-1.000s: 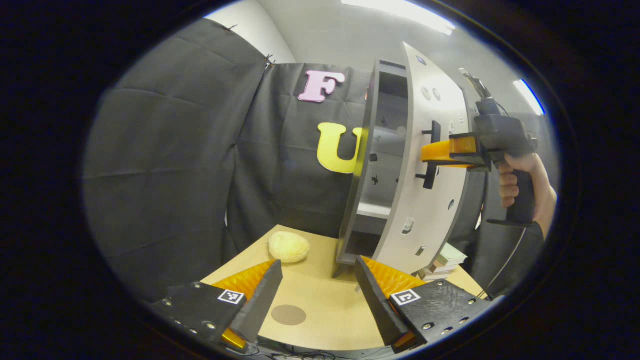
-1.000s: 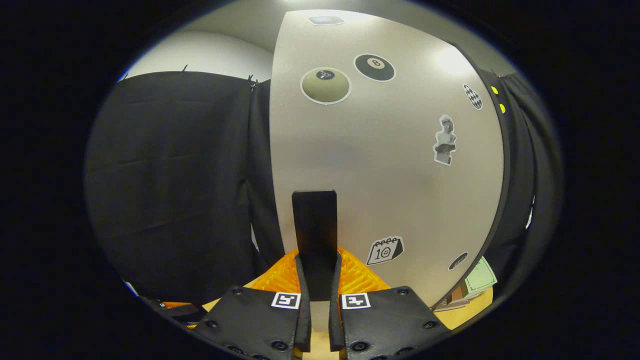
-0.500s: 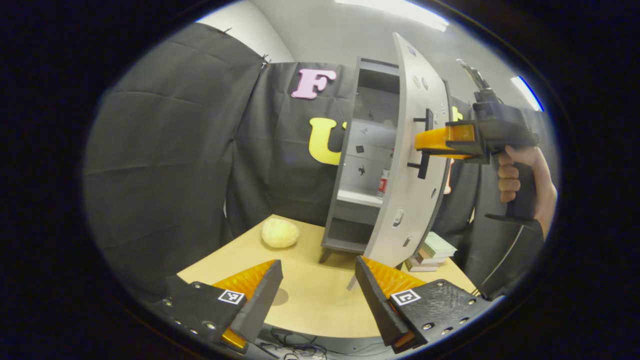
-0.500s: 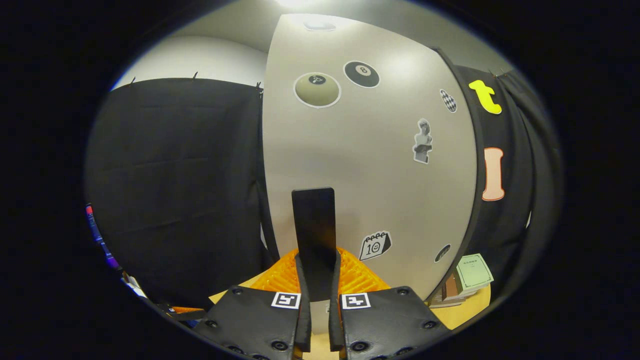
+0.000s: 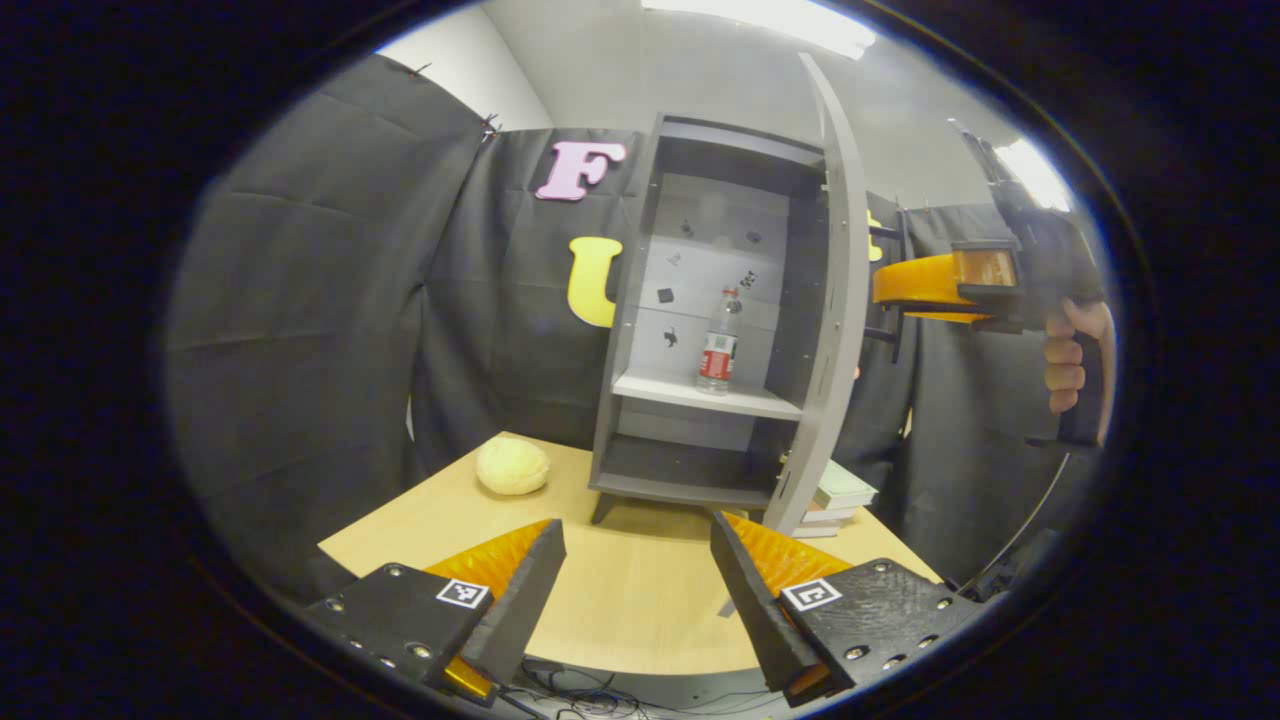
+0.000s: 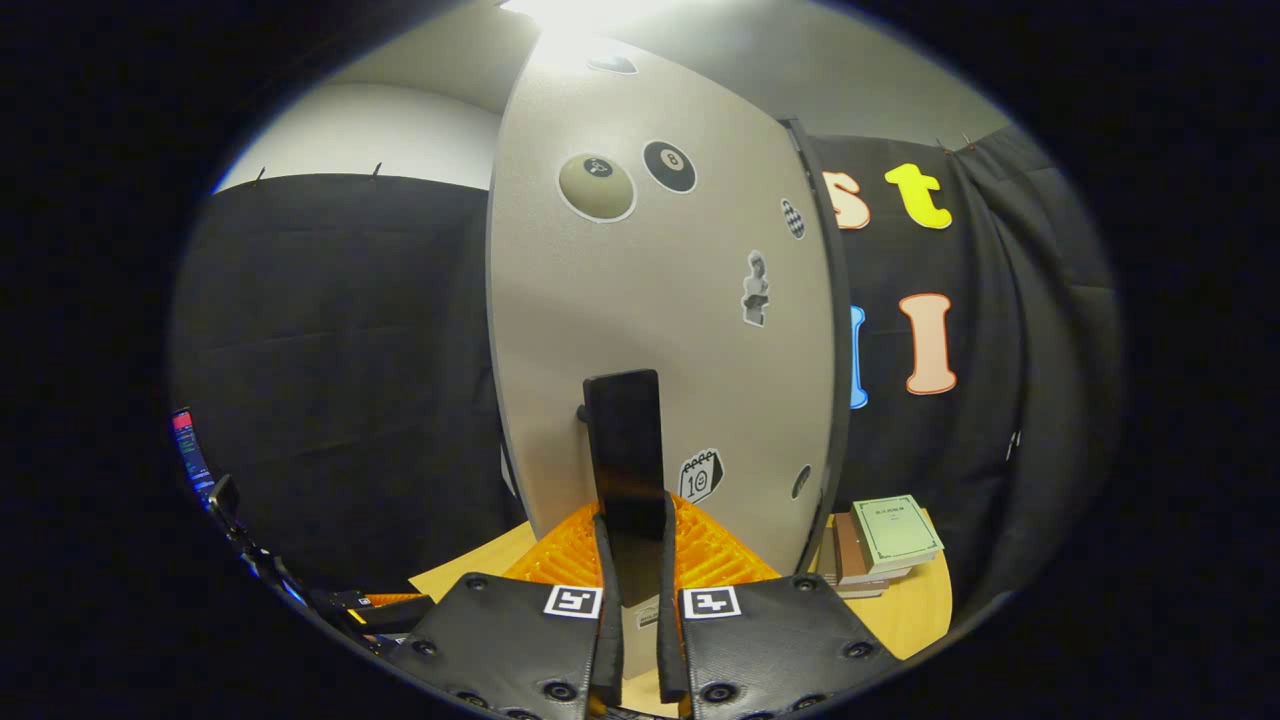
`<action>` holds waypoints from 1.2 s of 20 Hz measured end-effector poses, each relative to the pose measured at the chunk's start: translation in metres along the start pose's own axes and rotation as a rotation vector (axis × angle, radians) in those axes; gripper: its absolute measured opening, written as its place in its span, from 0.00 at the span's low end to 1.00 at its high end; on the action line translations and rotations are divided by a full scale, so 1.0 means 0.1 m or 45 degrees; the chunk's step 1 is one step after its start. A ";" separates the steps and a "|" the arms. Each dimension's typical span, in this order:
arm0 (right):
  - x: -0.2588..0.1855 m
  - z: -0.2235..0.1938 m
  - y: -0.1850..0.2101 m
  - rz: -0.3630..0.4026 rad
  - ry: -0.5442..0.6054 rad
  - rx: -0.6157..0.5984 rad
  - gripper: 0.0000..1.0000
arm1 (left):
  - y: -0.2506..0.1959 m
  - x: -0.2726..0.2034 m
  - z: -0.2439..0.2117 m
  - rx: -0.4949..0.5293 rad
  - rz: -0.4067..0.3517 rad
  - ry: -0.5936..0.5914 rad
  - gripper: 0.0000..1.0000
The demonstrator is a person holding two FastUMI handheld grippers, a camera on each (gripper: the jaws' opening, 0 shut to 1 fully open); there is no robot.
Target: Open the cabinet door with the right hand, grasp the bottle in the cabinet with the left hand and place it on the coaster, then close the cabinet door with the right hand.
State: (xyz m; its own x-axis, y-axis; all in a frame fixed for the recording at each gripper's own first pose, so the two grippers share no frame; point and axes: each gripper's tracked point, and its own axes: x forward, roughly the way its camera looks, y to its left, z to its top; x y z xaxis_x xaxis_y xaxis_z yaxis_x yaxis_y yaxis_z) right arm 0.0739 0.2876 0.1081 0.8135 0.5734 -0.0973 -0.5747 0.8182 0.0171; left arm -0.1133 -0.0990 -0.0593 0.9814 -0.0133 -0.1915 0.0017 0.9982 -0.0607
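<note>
The right tool (image 6: pixel 632 600) pinched the cabinet door's handle (image 6: pixel 625 450). The left tool (image 5: pixel 635 590) hung spread above the table (image 5: pixel 620 590). A bottle (image 5: pixel 718 345) stood upright on the cabinet shelf (image 5: pixel 700 393).

You see a grey cabinet (image 5: pixel 700 300) with a paler grey cabinet door (image 6: pixel 660 330) carrying black-and-white stickers. Your bottle (image 5: pixel 717 345) is clear with a red label and red cap. The table (image 5: pixel 620 590) is light wood, the round lump (image 5: pixel 512 466) pale yellow, and the top book (image 6: pixel 897 530) pale green.
</note>
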 end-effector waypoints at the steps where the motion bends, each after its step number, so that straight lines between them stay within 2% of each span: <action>1: -0.02 0.00 -0.02 -0.018 0.002 0.023 0.16 | -0.05 0.01 -0.01 0.009 -0.022 0.000 0.87; 3: -0.07 -0.01 -0.10 -0.080 0.007 0.046 0.15 | -0.21 0.03 -0.04 0.021 -0.072 0.011 0.87; 4: -0.10 -0.01 -0.15 -0.121 0.001 0.042 0.13 | -0.28 0.04 -0.07 0.028 -0.095 0.021 0.90; 6: -0.13 0.00 -0.30 -0.207 -0.010 0.036 0.15 | -0.37 0.03 -0.13 0.040 -0.134 0.038 0.90; 11: -0.20 0.00 -0.48 -0.359 -0.039 0.114 0.12 | -0.50 0.05 -0.18 0.079 -0.183 0.044 0.90; 12: -0.22 0.01 -0.49 -0.365 -0.055 0.129 0.11 | -0.51 0.04 -0.19 0.080 -0.190 0.051 0.90; 13: -0.20 0.01 -0.46 -0.340 -0.065 0.162 0.01 | -0.51 0.05 -0.19 0.080 -0.190 0.048 0.90; 14: -0.16 0.00 -0.40 -0.305 -0.069 0.206 0.10 | -0.51 0.05 -0.16 0.078 -0.193 0.040 0.90; 15: -0.13 -0.01 -0.36 -0.275 -0.069 0.237 0.14 | -0.51 0.03 -0.16 0.080 -0.197 0.038 0.90; 16: -0.11 -0.02 -0.32 -0.264 -0.069 0.246 0.14 | -0.51 0.04 -0.16 0.085 -0.197 0.041 0.87; 19: -0.20 -0.06 -0.42 -0.284 -0.055 0.210 0.14 | -0.49 0.06 -0.14 0.088 -0.191 0.042 0.90; 22: -0.27 -0.13 -0.32 -0.237 -0.024 0.305 0.14 | -0.39 0.20 -0.11 0.075 -0.184 0.057 0.87; 24: -0.47 -0.25 -0.49 -0.289 -0.004 0.346 0.14 | -0.30 0.34 -0.06 0.073 -0.168 0.051 0.90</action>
State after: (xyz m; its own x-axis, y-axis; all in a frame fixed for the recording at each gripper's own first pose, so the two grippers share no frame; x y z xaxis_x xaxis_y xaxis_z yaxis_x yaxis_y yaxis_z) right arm 0.0615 0.2191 0.0865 0.9183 0.3752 -0.1262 -0.3344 0.9060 0.2595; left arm -0.0813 -0.1302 -0.0695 0.9635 -0.1455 -0.2245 0.1420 0.9894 -0.0317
